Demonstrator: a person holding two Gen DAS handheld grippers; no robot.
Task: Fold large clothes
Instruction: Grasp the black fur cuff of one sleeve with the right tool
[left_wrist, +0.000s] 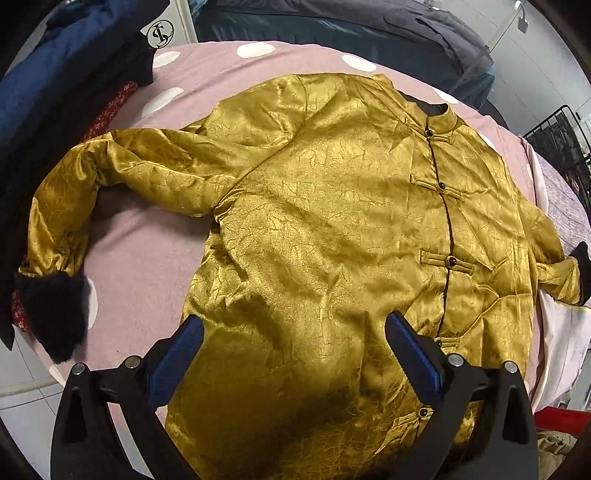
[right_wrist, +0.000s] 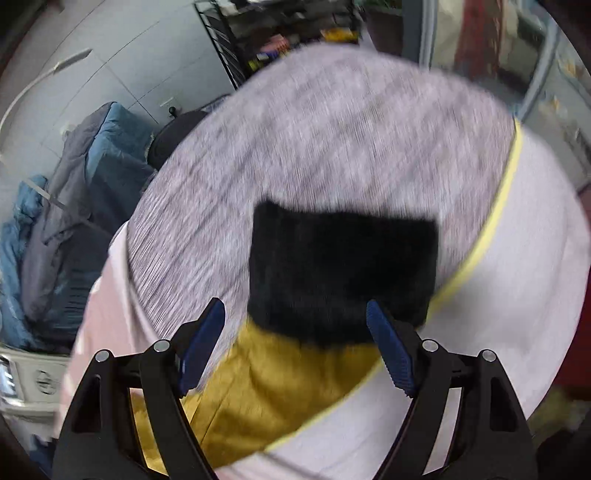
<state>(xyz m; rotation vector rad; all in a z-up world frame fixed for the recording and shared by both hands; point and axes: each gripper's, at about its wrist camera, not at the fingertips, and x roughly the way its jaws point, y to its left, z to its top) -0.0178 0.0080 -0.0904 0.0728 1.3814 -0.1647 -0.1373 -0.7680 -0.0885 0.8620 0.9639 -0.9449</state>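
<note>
A shiny gold jacket (left_wrist: 332, 221) with dark knot buttons lies face up and spread flat on a pink polka-dot cover (left_wrist: 147, 258). Its left sleeve bends down to a black furry cuff (left_wrist: 51, 314). My left gripper (left_wrist: 295, 332) is open and empty, above the jacket's lower front. In the blurred right wrist view, the jacket's other sleeve (right_wrist: 266, 387) ends in a black furry cuff (right_wrist: 340, 273) on the bedding. My right gripper (right_wrist: 295, 317) is open and empty, hovering over that cuff where it meets the gold fabric.
Dark and blue clothes (left_wrist: 55, 74) are piled at the left edge of the bed. A dark blue quilt (left_wrist: 332, 29) lies behind it. A black wire rack (left_wrist: 561, 140) stands at the right. A grey striped blanket (right_wrist: 314, 140) and a yellow-piped pale sheet (right_wrist: 517, 277) lie under the right cuff.
</note>
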